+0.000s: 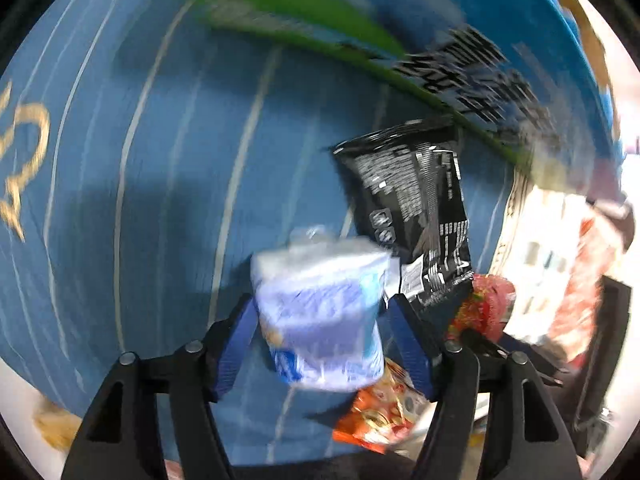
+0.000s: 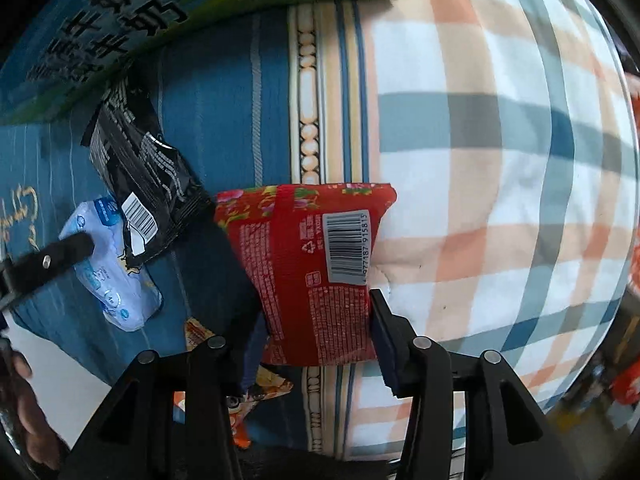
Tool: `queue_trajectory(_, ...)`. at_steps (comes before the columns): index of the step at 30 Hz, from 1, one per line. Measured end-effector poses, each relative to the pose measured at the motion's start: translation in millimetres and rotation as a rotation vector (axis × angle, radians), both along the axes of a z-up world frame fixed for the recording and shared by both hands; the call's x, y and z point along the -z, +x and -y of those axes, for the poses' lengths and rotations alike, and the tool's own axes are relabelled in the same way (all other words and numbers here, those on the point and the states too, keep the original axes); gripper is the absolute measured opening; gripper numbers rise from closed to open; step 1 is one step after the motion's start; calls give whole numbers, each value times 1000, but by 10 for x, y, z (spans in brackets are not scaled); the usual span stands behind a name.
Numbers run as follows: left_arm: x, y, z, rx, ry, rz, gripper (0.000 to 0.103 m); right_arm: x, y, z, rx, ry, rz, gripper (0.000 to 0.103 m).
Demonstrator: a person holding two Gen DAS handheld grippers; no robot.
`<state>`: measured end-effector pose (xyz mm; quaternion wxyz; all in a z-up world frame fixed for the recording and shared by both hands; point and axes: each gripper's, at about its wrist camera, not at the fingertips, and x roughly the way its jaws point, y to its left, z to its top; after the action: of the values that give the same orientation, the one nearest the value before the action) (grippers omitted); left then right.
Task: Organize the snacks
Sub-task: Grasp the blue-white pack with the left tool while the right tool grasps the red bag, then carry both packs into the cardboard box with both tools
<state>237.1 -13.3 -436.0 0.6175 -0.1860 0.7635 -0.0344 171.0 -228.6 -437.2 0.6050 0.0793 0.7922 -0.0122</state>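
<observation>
My left gripper [image 1: 324,316] is shut on a pale blue-and-white snack packet [image 1: 320,316], held above the blue striped cloth [image 1: 160,200]; the view is blurred by motion. A black snack bag [image 1: 416,216] lies on the cloth just beyond it. My right gripper [image 2: 316,312] is shut on a red snack bag [image 2: 316,268] with a barcode facing me, lifted over the cloth. In the right wrist view the left gripper's finger [image 2: 60,256] sits against the pale blue packet [image 2: 112,276], with the black bag [image 2: 144,180] beside it.
A blue-and-green carton [image 2: 120,20] with large black characters lies at the back. An orange snack packet [image 1: 376,412] lies under the grippers. A plaid blanket [image 2: 500,160] covers the right side. A hand [image 2: 28,412] shows at the lower left.
</observation>
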Motion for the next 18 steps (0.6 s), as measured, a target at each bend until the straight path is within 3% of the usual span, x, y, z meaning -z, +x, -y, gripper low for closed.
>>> queue_trajectory(2,11,-120,-95,-58,-14,-14,66,4,-43,27,27,10,-2,61)
queue_trajectory(7,155,-324,-108,-121,-66,-47,67,125,-80,212,39,13,-22,63)
queue_trajectory(10,301,-129,91,-73,-11,-51,67,168,-36,225,44,-10,-16,62)
queue_trajectory(12,300,-104,102,-53,34,-30,67,188,-53,213,50,-32,-5,55)
queue_trajectory(15,242,-71,256,3,92,24,54,151,42,103,38,-45,5,51)
queue_trajectory(18,196,-78,373,50,126,58,50,50,63,16,1,-69,15,48)
